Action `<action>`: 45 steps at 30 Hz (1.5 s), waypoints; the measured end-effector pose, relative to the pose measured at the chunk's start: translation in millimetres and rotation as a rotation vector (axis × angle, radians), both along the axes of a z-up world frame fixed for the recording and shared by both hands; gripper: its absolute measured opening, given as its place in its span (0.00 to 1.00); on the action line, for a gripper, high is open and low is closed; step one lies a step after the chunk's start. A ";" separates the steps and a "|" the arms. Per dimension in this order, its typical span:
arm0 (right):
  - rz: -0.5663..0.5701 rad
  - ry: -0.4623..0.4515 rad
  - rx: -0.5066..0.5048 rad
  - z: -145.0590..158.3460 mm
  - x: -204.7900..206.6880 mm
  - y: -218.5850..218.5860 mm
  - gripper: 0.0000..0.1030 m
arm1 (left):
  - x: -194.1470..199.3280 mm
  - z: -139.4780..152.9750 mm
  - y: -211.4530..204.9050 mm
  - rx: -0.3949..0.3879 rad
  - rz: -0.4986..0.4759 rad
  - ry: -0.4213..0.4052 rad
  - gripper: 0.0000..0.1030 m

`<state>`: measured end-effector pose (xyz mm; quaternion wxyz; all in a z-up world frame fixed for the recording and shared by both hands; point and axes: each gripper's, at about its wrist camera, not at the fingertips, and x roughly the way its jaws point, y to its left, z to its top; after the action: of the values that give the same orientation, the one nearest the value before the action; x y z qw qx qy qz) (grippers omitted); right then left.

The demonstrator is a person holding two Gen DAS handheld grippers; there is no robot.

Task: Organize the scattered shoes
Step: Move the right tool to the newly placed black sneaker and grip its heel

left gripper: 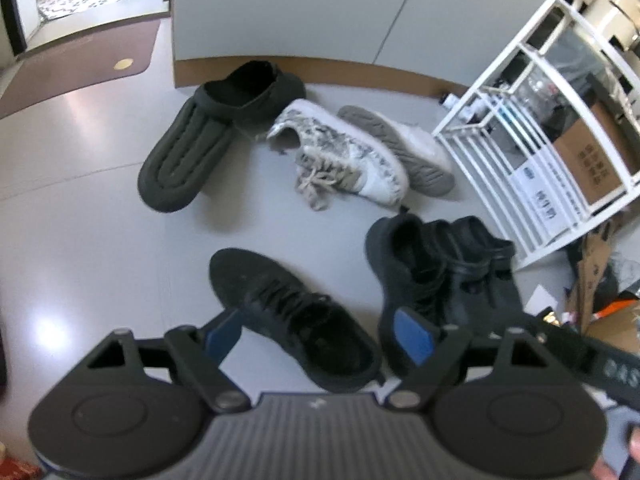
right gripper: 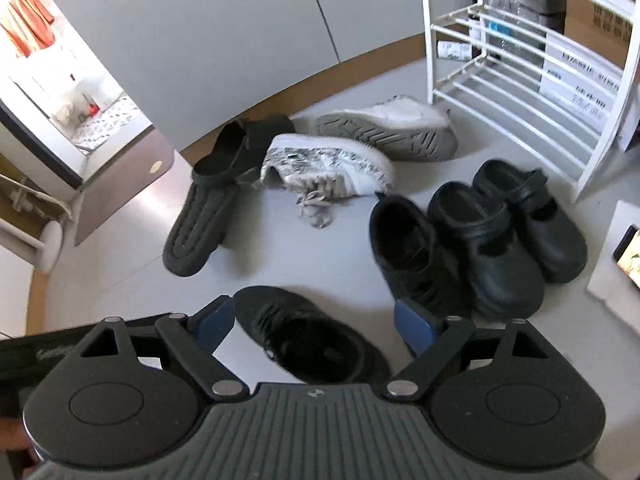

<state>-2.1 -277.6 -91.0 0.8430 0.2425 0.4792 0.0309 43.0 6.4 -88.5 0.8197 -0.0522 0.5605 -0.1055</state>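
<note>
On the smooth grey floor, from the left: a ribbed dark slipper near the wall edge, a mottled white sneaker with frayed laces, and its mate tipped over, grooved sole showing. Nearer lie two black knit sneakers: one sits below and between the blue pads of the left tongs, which gape wide and hold nothing. The right tongs likewise stand wide and bare over it. Glossy rubber clogs rest beside the white slatted rack.

Two black sneakers sit upright, apart. Black clogs stand paired. A patterned white sneaker leans beside its tipped mate and dark slippers.
</note>
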 end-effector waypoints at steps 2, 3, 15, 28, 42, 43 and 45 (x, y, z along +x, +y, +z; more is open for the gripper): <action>-0.029 0.001 0.006 -9.1 -8.6 0.9 0.88 | 0.5 -8.0 -0.3 0.020 -0.009 0.007 0.83; -0.044 0.004 0.018 -14.4 -11.2 1.2 0.88 | 0.5 -10.3 -0.8 0.032 -0.015 0.005 0.83; -0.197 0.070 0.154 -107.6 -34.2 24.1 0.88 | 8.5 -50.6 -11.9 0.073 -0.069 0.046 0.82; -0.362 0.188 0.289 -155.2 -38.0 41.4 0.88 | 41.3 -69.7 3.4 0.051 -0.155 0.015 0.74; -0.318 0.246 0.210 -205.2 -38.2 73.1 0.88 | 30.7 -133.9 58.9 -0.067 -0.044 -0.029 0.74; -0.319 0.247 0.216 -208.8 -35.7 75.1 0.88 | 29.0 -137.1 62.4 -0.070 -0.041 -0.028 0.74; -0.319 0.246 0.240 -214.4 -30.0 79.1 0.88 | 29.1 -139.8 68.5 -0.060 -0.032 -0.023 0.75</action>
<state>-32.1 -198.4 -305.4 0.7376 0.4154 0.5269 -0.0758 72.1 75.0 -228.3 0.8223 -0.0670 0.5486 -0.1359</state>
